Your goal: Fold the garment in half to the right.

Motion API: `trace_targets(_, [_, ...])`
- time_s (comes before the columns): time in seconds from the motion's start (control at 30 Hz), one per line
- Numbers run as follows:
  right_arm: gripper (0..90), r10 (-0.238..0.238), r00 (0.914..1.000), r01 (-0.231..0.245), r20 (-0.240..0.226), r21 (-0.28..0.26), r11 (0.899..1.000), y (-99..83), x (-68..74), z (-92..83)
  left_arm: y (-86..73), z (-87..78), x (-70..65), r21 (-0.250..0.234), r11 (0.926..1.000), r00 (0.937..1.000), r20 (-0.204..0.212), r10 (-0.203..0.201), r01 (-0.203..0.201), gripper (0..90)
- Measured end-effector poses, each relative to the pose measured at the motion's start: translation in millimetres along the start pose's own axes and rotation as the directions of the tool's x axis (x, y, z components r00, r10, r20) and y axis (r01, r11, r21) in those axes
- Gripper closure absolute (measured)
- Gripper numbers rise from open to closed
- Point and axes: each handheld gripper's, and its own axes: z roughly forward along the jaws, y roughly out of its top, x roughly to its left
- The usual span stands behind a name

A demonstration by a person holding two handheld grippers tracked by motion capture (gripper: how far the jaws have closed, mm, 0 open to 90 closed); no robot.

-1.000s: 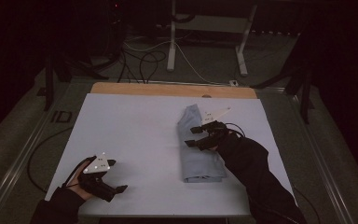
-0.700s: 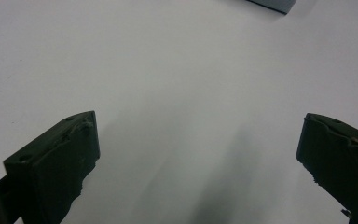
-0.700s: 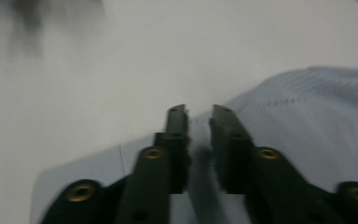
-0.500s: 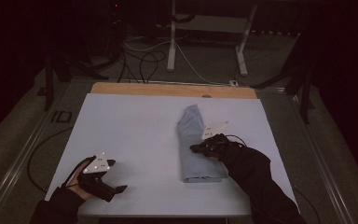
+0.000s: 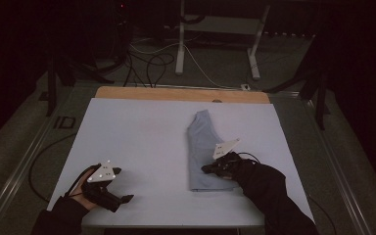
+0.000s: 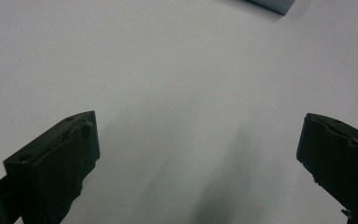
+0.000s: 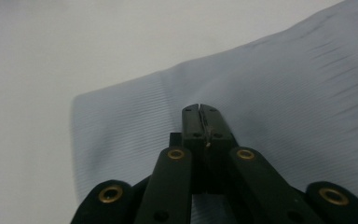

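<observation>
Right gripper [image 7: 200,109] just clamped shut and lowered onto the folded cloth [image 5: 203,152], nothing pinched, likely pressing the fold flat; left gripper [image 6: 200,144] agape, idle.

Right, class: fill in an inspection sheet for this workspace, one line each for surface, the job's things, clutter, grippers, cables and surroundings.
Surface: white table top, wooden strip along its far edge.
Job's things: folded light-blue cloth lying flat, right of centre.
Clutter: nothing seen on the table.
Grippers: left hand-held gripper at the near left corner, jaws wide apart over bare table, nothing between them; right hand-held gripper over the cloth's near part, jaws shut together; whether they pinch any fabric cannot be told.
Cables: floor cables beyond the table; one cable on the floor at the left.
Surroundings: dark room, white stand legs behind the table.
</observation>
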Motion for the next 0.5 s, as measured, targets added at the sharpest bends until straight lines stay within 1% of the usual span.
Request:
trace_targets(0.03, [90.0,-0.018,0.9998,0.018,0.0,0.011,1.0,-2.2,4.4,2.6,0.0,0.0,0.1,0.0,1.0,1.0,0.0,0.0,0.0,0.4])
trace_targets(0.1, [90.0,-0.016,0.9997,0.016,-0.016,0.011,1.0,-4.0,8.7,3.8,-0.1,-0.2,0.6,-0.002,1.0,1.0,-0.003,-0.005,0.005,0.4])
trace_targets(0.13, [90.0,-0.028,0.9995,0.028,-0.012,0.009,1.0,-4.8,10.3,4.2,-0.2,-0.3,0.4,-0.003,1.0,1.0,-0.003,-0.005,0.005,0.4])
trace_targets(0.17, [90.0,-0.024,0.9997,0.024,-0.009,0.012,1.0,-5.1,12.0,3.7,-0.1,-0.3,0.1,0.0,1.0,1.0,-0.002,-0.002,0.002,0.4])
trace_targets(0.23, [90.0,-0.03,0.9992,0.03,-0.026,0.013,0.999,-6.1,14.1,3.6,-0.1,-0.3,0.1,0.0,1.0,1.0,-0.002,-0.001,0.001,0.4])
trace_targets(0.27, [90.0,-0.025,0.9994,0.026,-0.024,0.012,1.0,-6.3,15.4,3.6,-0.1,-0.6,0.2,0.0,1.0,1.0,-0.003,-0.002,0.002,0.4])
trace_targets(0.4, [90.0,-0.047,0.9986,0.047,-0.026,0.019,0.999,-6.1,19.4,3.7,0.0,-0.6,0.2,0.001,1.0,1.0,-0.002,0.001,-0.001,0.4])
trace_targets(0.5, [90.0,-0.038,0.9989,0.038,-0.03,0.009,0.999,-7.3,18.2,4.0,-0.2,-0.5,-0.2,0.001,1.0,1.0,-0.001,0.0,0.0,0.5])
